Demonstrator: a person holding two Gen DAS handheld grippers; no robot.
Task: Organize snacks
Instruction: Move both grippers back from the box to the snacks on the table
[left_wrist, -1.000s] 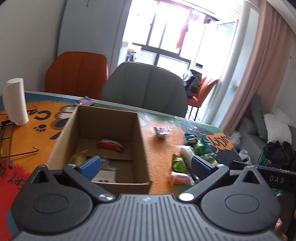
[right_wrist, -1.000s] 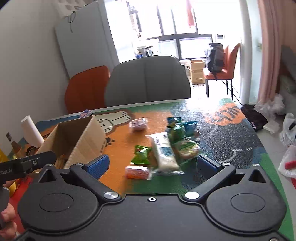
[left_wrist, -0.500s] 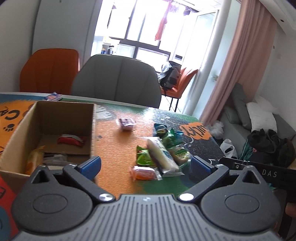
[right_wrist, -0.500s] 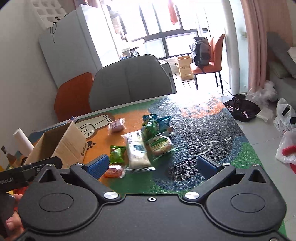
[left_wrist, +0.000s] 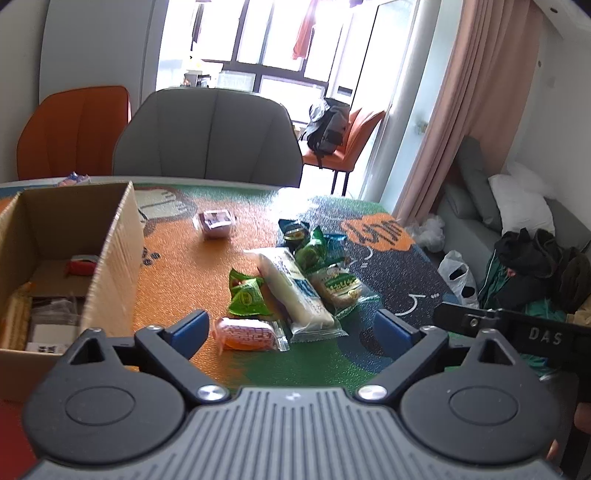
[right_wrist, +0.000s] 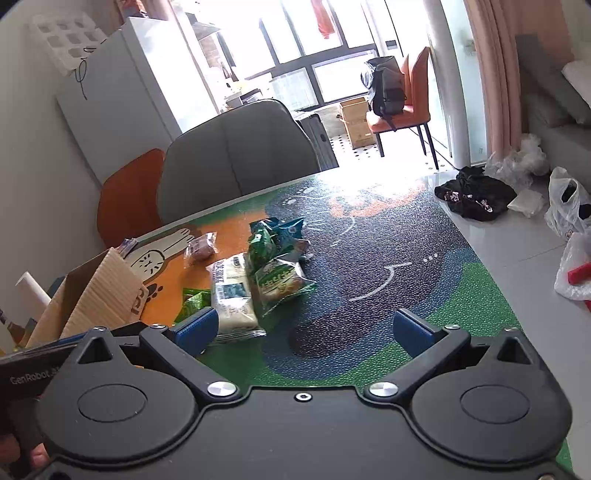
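A pile of snack packets lies mid-table: a long white packet (left_wrist: 291, 288), a pink-orange packet (left_wrist: 247, 334), green packets (left_wrist: 245, 297), a green-white packet (left_wrist: 338, 286) and a small purple packet (left_wrist: 216, 221). An open cardboard box (left_wrist: 110, 254) stands to the left with a few items inside. My left gripper (left_wrist: 291, 332) is open and empty, just short of the pink-orange packet. My right gripper (right_wrist: 303, 328) is open and empty, right of the pile; the white packet (right_wrist: 232, 291) lies by its left finger.
A grey chair (left_wrist: 210, 136) and an orange chair (left_wrist: 74, 129) stand behind the table. A paper roll (right_wrist: 31, 290) stands left of the box. The table's right edge drops to a floor with bags (right_wrist: 569, 206) and a sofa (left_wrist: 517, 229).
My left gripper has swung right, from over the box to facing the snack pile. My right gripper has also turned right, so the pile now sits at its left.
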